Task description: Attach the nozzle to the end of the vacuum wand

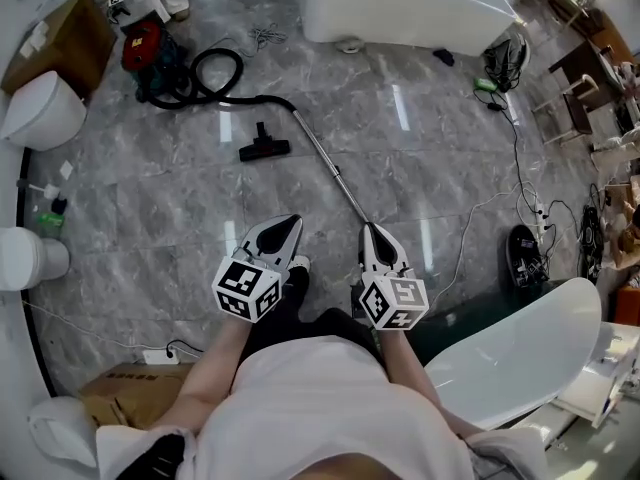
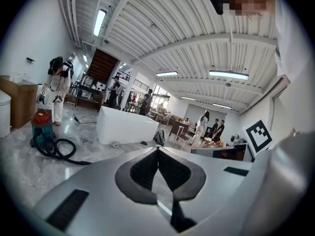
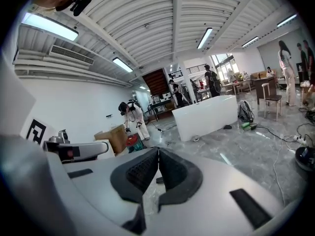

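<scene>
Still the approach, I judge: left hand-held gripper (image 1: 291, 222) and right hand-held gripper (image 1: 370, 228) are pressed together, empty; the nozzle (image 1: 264, 147) lies on the floor (image 1: 180, 208) at eleven o'clock, near the wand (image 1: 325, 158), so both must spread.

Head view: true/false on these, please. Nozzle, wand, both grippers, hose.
1. The nozzle is already fitted on the wand. False: it lies on the floor apart from the wand, to its left in the head view.
2. The left gripper is shut and empty. True.
3. The right gripper is clamped on the wand. False: it is shut with nothing between its jaws.
4. The black hose is looped beside the red vacuum. True.
</scene>
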Action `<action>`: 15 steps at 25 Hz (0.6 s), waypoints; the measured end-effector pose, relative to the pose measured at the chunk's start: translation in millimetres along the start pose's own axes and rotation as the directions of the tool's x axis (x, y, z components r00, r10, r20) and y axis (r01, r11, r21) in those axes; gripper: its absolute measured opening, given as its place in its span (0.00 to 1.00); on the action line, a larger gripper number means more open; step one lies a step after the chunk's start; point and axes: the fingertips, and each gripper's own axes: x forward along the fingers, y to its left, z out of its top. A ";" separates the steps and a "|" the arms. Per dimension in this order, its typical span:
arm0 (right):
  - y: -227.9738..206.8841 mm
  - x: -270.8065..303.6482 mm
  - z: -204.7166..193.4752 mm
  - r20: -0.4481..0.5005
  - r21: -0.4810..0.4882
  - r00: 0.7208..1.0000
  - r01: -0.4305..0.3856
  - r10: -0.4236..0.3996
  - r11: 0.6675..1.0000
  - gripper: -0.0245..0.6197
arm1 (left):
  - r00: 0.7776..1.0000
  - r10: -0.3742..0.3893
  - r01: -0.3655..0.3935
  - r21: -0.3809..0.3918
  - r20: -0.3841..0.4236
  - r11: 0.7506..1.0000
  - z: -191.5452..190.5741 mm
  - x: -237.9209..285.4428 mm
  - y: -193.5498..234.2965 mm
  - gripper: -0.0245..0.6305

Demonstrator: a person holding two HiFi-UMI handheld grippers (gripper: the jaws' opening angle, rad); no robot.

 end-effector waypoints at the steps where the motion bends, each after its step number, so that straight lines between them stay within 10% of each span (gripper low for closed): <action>1: -1.3 4.7 1.0 0.005 0.003 1.000 0.012 -0.012 1.000 0.06 | 1.000 -0.012 0.012 0.004 -0.004 1.000 1.8 5.0 5.6 0.05; 15: -52.8 -16.7 2.6 0.027 0.077 0.981 0.191 -0.193 0.979 0.06 | 0.980 -0.175 0.178 0.024 -0.091 0.984 2.6 60.9 -13.0 0.05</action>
